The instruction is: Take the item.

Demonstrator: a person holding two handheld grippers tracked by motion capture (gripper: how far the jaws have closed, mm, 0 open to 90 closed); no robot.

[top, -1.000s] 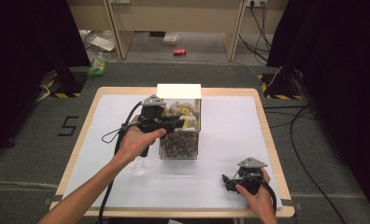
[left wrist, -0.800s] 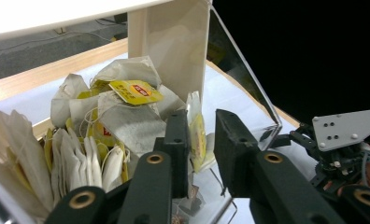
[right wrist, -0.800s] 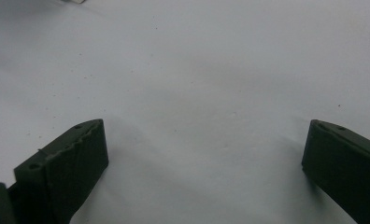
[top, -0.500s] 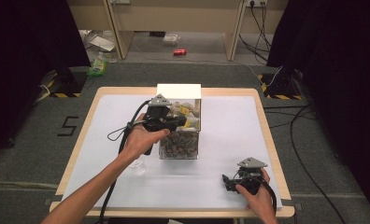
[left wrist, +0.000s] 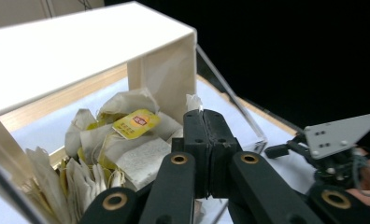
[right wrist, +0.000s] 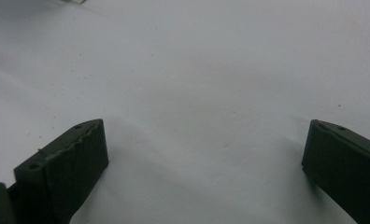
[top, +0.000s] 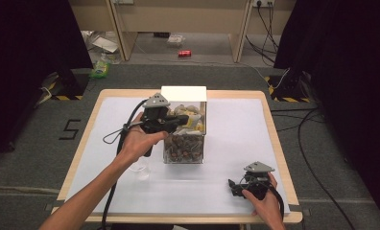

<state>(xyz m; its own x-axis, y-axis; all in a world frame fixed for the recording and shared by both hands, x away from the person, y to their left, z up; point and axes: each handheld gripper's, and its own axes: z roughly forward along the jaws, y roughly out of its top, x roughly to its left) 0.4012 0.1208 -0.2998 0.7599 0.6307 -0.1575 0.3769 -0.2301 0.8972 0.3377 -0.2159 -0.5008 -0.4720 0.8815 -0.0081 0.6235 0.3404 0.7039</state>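
A clear box (top: 184, 143) with a white flap (top: 183, 93) at its back stands mid-table, holding paper tea bags (top: 192, 118) over brownish contents. My left gripper (top: 182, 120) reaches level over the box's open top. In the left gripper view its jaws (left wrist: 204, 114) have just been closing and now stand pressed together above the tea bags (left wrist: 127, 135). A small white scrap (left wrist: 193, 101) shows at their tips; whether it is pinched I cannot tell. My right gripper (top: 234, 186) rests at the table's front right, and its jaws (right wrist: 204, 144) are wide open over bare white surface.
A small clear cup (top: 141, 170) stands on the white table cover (top: 236, 129) just left of the box's front, under my left forearm. The right gripper (left wrist: 279, 150) shows far off in the left gripper view. Cables lie on the floor around the table.
The left hand has edged slightly along the box's top. The right gripper has stayed put.
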